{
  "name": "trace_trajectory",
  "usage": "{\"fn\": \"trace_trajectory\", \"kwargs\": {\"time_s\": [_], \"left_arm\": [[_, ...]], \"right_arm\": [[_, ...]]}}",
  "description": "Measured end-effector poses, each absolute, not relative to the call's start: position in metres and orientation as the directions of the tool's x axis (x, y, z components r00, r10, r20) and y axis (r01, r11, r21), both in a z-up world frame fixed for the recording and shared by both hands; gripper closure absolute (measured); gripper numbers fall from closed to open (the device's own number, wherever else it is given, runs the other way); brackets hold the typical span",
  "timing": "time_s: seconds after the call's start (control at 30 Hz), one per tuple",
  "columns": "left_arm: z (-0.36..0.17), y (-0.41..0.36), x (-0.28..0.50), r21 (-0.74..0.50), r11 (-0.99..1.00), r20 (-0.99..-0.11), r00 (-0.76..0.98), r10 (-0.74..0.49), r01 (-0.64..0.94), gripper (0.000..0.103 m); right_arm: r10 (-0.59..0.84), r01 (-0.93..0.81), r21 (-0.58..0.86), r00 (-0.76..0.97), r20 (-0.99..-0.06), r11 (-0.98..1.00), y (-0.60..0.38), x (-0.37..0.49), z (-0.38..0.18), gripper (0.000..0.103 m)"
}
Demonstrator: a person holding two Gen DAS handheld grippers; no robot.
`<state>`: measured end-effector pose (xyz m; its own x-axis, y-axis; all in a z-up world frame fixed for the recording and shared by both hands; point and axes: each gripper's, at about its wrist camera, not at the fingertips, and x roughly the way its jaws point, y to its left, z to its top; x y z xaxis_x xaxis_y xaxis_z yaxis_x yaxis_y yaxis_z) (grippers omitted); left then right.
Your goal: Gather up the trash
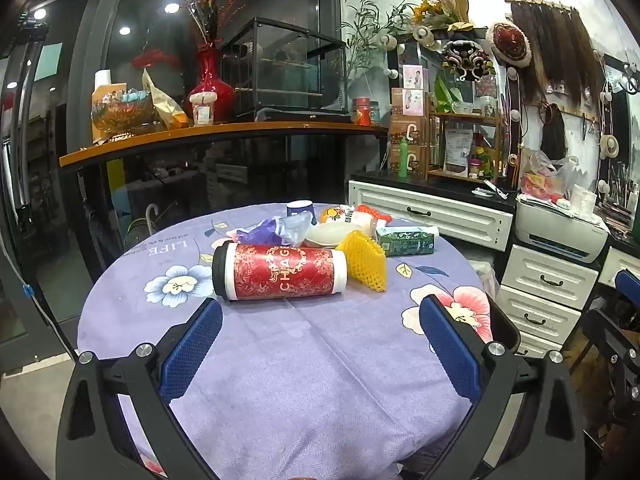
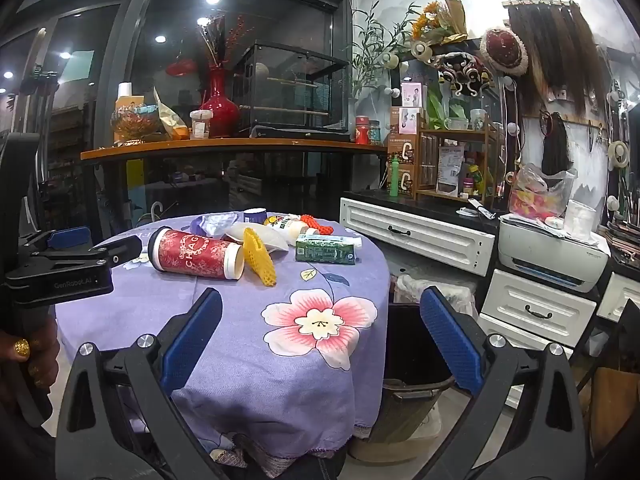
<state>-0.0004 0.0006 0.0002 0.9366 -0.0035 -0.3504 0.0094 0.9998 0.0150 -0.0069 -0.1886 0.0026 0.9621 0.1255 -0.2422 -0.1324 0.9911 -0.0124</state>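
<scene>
Beside the table [image 2: 224,340], only the right view shows a bin [image 2: 412,344]; both tongs spread.

we read "chagee" on the red cup [image 1: 280,272] lying at twelve o'clock — "life" on the tablecloth [image 1: 168,245] at ten, "genrobot.ai" on the left gripper [image 2: 74,286].

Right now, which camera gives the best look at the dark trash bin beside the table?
The right wrist view: the trash bin stands open beside the table, between the jaws. In the left wrist view the table hides it entirely.
</scene>
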Motion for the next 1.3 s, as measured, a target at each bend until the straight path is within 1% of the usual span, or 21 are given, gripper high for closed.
{"fn": "trace_trajectory", "kwargs": {"time_s": [1.3], "left_arm": [[0.0005, 0.0013, -0.0010, 0.019, 1.000, -0.363, 0.932, -0.001, 0.009, 0.005]], "right_arm": [[0.124, -0.132, -0.019, 0.961, -0.246, 0.991, -0.1853, -0.0055, 0.0037, 0.005]]}}
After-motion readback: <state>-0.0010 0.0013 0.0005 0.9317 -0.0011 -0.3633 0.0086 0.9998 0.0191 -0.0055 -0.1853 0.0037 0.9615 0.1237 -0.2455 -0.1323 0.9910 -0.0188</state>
